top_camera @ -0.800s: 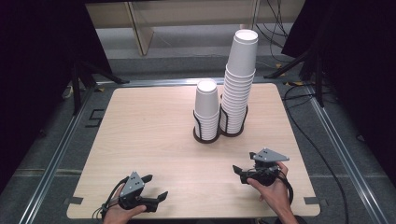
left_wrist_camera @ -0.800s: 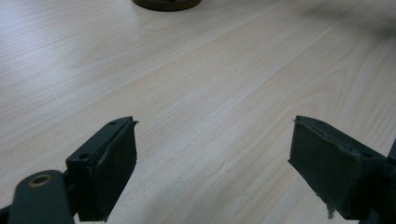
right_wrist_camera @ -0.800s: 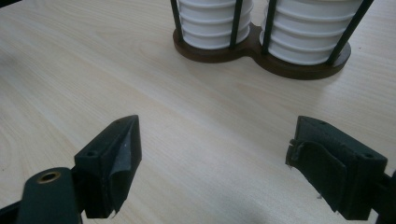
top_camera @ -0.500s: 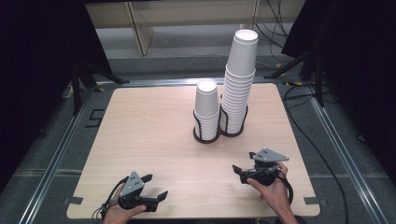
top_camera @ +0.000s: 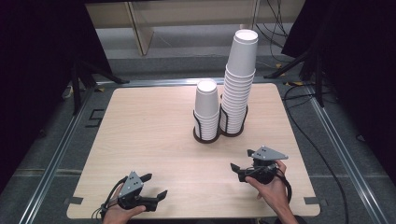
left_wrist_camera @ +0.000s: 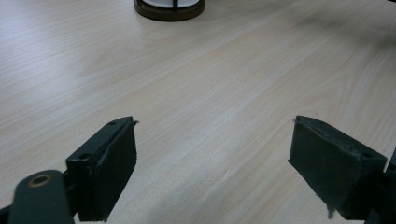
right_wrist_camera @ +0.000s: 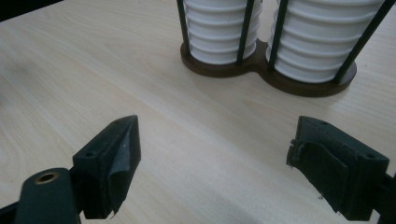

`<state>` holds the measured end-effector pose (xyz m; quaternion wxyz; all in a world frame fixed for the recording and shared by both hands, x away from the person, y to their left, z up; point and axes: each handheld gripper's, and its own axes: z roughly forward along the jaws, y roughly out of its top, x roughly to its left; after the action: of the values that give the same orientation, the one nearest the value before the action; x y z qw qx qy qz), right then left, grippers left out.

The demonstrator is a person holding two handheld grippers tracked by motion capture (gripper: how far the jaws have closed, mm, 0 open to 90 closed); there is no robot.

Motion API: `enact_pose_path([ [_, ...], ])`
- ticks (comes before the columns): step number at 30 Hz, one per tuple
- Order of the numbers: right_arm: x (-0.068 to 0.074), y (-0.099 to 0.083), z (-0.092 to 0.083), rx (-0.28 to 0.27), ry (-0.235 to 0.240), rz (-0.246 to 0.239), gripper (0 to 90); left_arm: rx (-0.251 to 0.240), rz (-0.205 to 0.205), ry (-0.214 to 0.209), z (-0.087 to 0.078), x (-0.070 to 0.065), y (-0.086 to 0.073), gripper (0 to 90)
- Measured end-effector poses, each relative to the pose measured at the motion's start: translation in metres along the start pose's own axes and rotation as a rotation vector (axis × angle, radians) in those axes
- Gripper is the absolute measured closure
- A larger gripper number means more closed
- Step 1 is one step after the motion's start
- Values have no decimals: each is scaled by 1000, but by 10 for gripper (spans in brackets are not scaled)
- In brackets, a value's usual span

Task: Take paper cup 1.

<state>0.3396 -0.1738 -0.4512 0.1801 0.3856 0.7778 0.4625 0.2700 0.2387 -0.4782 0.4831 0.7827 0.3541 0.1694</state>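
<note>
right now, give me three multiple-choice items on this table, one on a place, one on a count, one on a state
1. In the high view, the taller cup stack stands in the holder at:
A. its left ring
B. its right ring
C. neither, it lies flat

2. Cup stacks in the holder:
A. one
B. two
C. four

3. The right tool is:
A. open and empty
B. shut on a cup
C. shut on the holder

Answers:
1 B, it rises right of the shorter stack.
2 B, one per ring.
3 A, its jaws stand apart over bare table.
</note>
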Motion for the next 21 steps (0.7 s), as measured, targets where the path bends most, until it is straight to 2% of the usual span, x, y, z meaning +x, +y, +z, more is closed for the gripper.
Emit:
enact_pose_path([
  [2, 1, 1, 0, 5, 7, 17, 159, 0, -1, -1, 0, 0, 0, 143],
  [3, -1, 4, 2, -4, 19, -9, 158, 0, -1, 2, 0, 0, 0, 143],
  [5, -1, 5, 3, -12, 24, -4, 158, 5, 4, 2, 0, 1, 0, 143],
  [6, -1, 7, 3, -27, 12, -18, 158, 12, 5, 8, 0, 1, 0, 143],
  [7, 1, 13, 2, -25, 45, 5, 158, 13, 2, 8, 0, 1, 0, 143],
  [10, 2, 19, 2, -53, 35, 1, 158, 6, -11, -1, 2, 0, 0, 143],
  [11, 1, 21, 4, -64, 46, -16, 158, 7, -10, -1, 2, 0, 0, 143],
  [12, 2, 25, 5, -64, 43, -3, 159, 6, -11, 0, 2, 0, 0, 143],
  [13, 1, 31, 8, -75, 33, -30, 160, -3, -16, 3, 2, 0, -1, 143],
  [15, 1, 33, 9, -71, 37, -39, 160, -1, -16, 2, 2, 1, 0, 143],
  [16, 3, 36, 12, -75, 42, -21, 160, 0, -17, 3, 2, 1, -1, 143],
  [17, 2, 39, 13, -76, 36, -49, 160, 0, -18, 3, 2, 1, -1, 143],
  [19, 5, 42, 16, -73, 50, -23, 166, 1, -17, 3, 2, 1, -1, 143],
  [20, 4, 45, 18, -72, 50, -43, 166, -2, -18, 5, 2, 1, -1, 143],
  [21, 6, 47, 19, -69, 58, -28, 166, -1, -19, 3, 2, 1, 0, 143],
])
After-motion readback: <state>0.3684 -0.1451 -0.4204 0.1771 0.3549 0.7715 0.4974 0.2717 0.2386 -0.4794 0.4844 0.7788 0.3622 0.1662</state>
